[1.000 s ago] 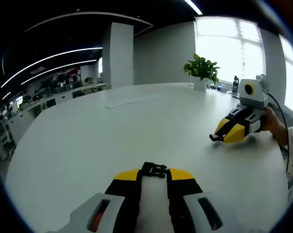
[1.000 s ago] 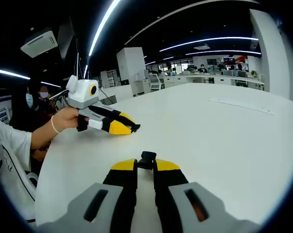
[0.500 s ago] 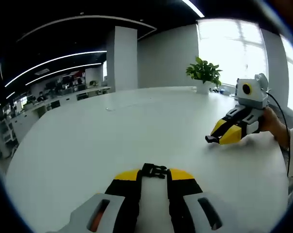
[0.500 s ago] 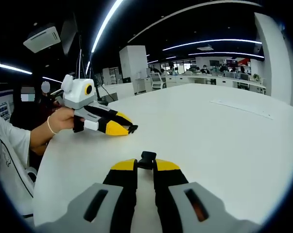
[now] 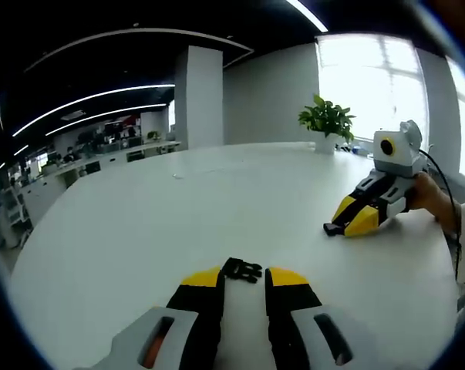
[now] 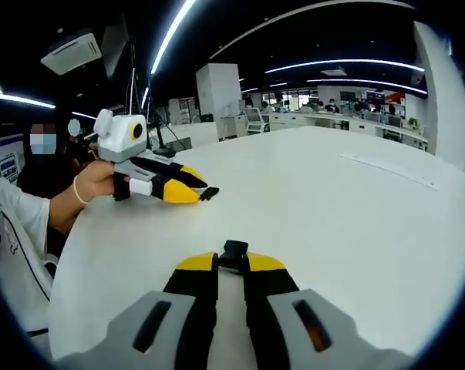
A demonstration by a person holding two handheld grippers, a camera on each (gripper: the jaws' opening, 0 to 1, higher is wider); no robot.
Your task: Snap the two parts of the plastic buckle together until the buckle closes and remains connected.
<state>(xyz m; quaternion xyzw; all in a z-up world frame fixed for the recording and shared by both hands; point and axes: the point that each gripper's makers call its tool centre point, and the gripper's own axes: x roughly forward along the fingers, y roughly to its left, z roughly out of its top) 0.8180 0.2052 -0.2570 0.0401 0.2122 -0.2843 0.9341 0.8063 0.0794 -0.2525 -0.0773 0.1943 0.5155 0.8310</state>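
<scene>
My left gripper (image 5: 244,275) is shut on the pronged black buckle part (image 5: 242,270), which sits slightly tilted between its yellow tips just above the white table (image 5: 163,208). My right gripper (image 6: 232,260) is shut on the other black buckle part (image 6: 234,250). Each gripper appears in the other's view: the right gripper (image 5: 334,228) lies low over the table at the right with its black part at the tips. The left gripper (image 6: 207,193) is at the left, a black bit poking from its tips. The two parts are apart.
A person's hands (image 6: 85,189) hold both grippers at the table's near edge. A potted plant (image 5: 326,119) stands at the far side by the window. A flat pale strip (image 6: 386,169) lies on the table (image 6: 332,216). Office desks stand behind.
Both views have shifted a little with the hands. The pronged part in my left gripper now sits slightly more tilted. In the left gripper view the right gripper has edged lower and nearer.
</scene>
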